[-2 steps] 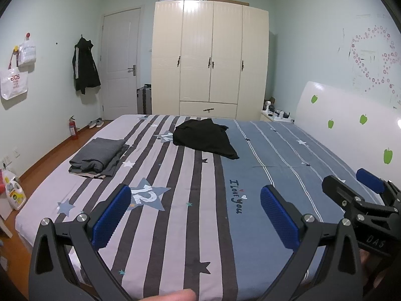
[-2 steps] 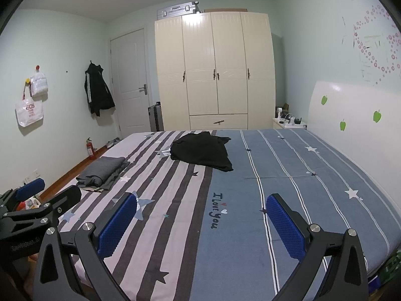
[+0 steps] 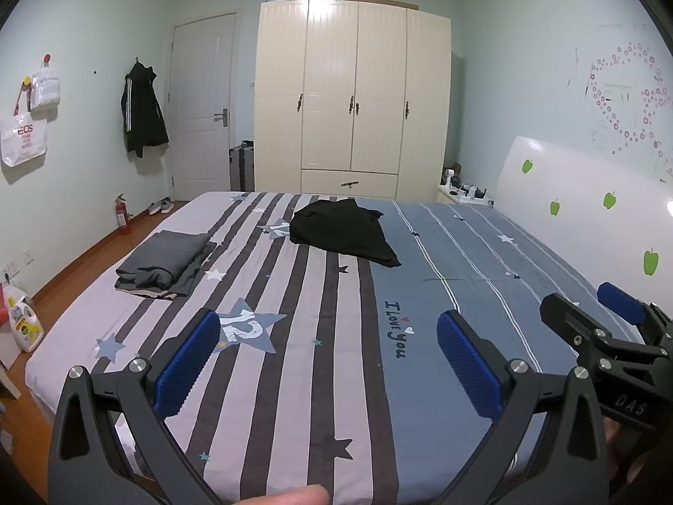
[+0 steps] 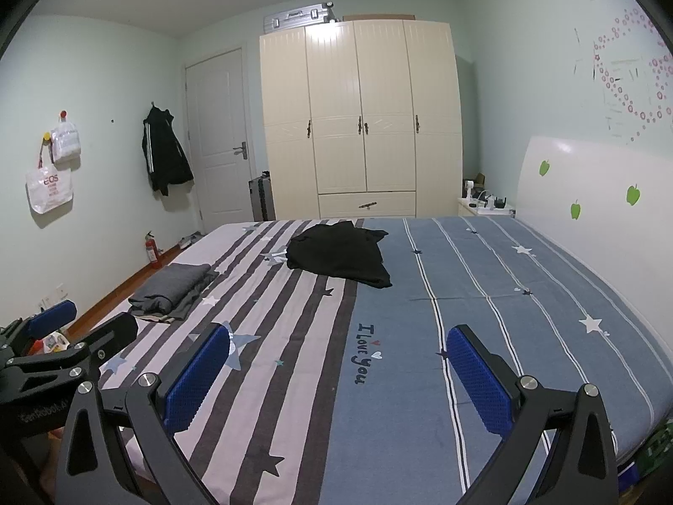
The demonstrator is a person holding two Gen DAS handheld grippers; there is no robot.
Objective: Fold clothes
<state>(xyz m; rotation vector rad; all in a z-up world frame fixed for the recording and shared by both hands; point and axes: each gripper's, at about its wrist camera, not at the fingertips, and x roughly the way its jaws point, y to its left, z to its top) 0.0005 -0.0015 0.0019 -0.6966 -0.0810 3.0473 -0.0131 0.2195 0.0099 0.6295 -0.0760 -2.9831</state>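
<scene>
Holding both tools above the near edge of the bed (image 3: 319, 378), you have the left gripper (image 3: 328, 362) spread wide and empty, and the right gripper (image 4: 338, 374) likewise wide and empty. Your black garment (image 3: 343, 231) lies crumpled, unfolded, far across the bed near the wardrobe (image 3: 353, 97). A folded grey stack (image 3: 166, 263) sits at the bed's left side, well apart from it.
</scene>
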